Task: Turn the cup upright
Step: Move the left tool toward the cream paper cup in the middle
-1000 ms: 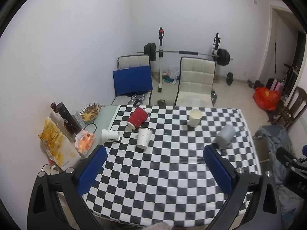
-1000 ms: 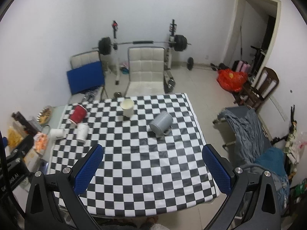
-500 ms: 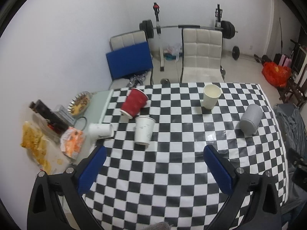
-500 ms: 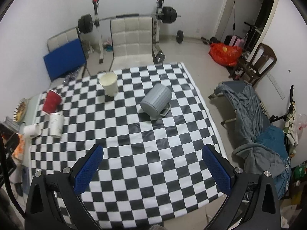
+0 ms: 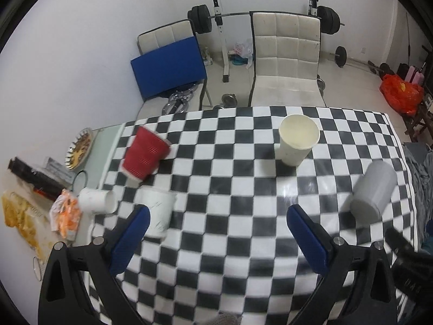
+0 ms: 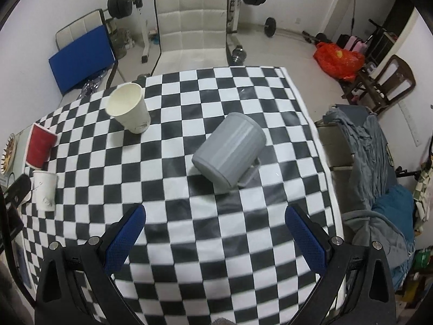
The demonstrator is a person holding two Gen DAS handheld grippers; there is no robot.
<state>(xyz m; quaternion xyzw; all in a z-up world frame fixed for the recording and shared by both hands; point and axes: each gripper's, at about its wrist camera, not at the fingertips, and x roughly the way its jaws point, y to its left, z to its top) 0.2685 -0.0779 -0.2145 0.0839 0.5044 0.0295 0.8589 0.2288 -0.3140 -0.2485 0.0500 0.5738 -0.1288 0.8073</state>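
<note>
Holding both claws over the counter, we keep each one spread wide with nothing between its blue pads. Our right claw (image 6: 215, 223) hangs above the checkered cloth (image 6: 189, 243), and just beyond it the grey cup (image 6: 230, 153) lies tipped on its side, base toward us, mouth pointing away, handle low on the right against the cloth. The claw is near the cup but not touching it. Farther back and to the left a cream paper cup (image 6: 128, 111) stands upright with its mouth open.

Our left claw (image 5: 217, 224) is likewise parted over the cloth, and its left pad overlaps a white paper cup (image 5: 159, 212) that stands mouth down. Left of that, off the cloth, another white cup (image 5: 97, 200) lies on its side. A red cup (image 5: 144, 155) sits tilted behind them. From this side the grey cup shows at the far right edge of the counter (image 5: 108, 140). Snack bags (image 5: 65, 214) and a plate (image 5: 79, 149) crowd the left end. Two white chairs (image 5: 286, 59) and a barbell rack (image 5: 219, 27) stand beyond.
</note>
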